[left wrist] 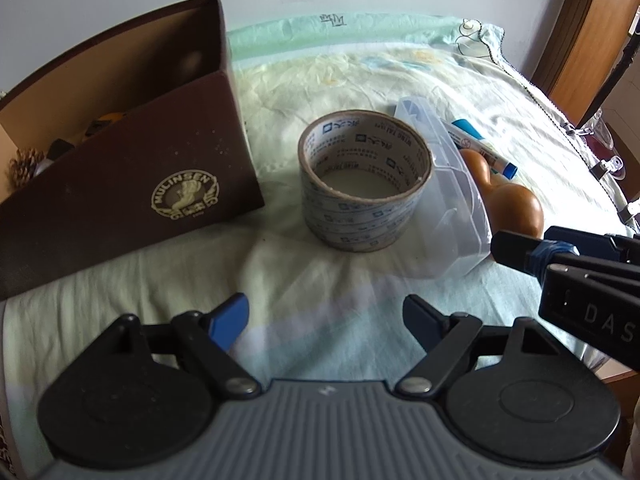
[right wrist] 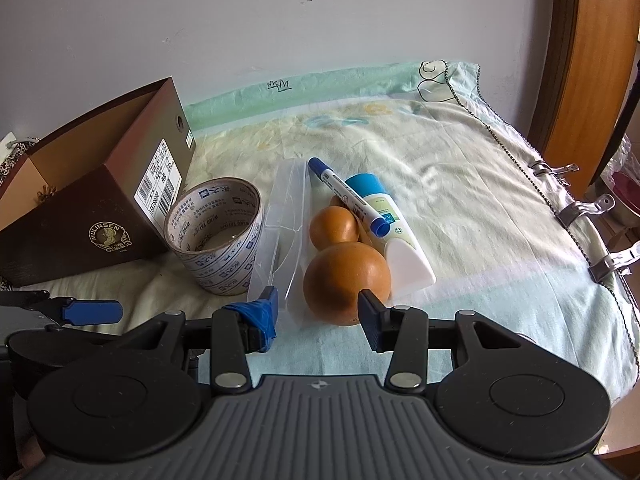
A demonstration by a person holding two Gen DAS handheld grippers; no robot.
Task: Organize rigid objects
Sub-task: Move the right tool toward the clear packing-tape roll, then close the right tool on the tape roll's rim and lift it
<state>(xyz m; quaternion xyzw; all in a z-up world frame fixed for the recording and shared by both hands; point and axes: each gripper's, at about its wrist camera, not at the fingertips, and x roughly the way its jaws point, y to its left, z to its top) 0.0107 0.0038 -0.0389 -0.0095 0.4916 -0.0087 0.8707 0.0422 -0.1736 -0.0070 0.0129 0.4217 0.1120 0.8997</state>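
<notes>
A printed tape roll [left wrist: 365, 179] [right wrist: 216, 233] stands on the bed sheet beside a brown shoe box [left wrist: 120, 168] [right wrist: 92, 204]. Right of it lie a clear plastic case [left wrist: 448, 200] [right wrist: 285, 220], a brown gourd [left wrist: 516, 204] [right wrist: 346, 264], a blue marker [right wrist: 348, 196] [left wrist: 480, 146] and a white tube with a blue end [right wrist: 394, 232]. My left gripper [left wrist: 324, 316] is open and empty, short of the tape. My right gripper [right wrist: 320, 312] is open and empty, its fingers at the near end of the gourd.
The box holds a pine cone [left wrist: 25, 166] and other small items. Metal clips [right wrist: 580, 208] hold the sheet along the right edge. A wooden headboard [right wrist: 588, 60] rises at the right and a wall [right wrist: 280, 20] stands behind.
</notes>
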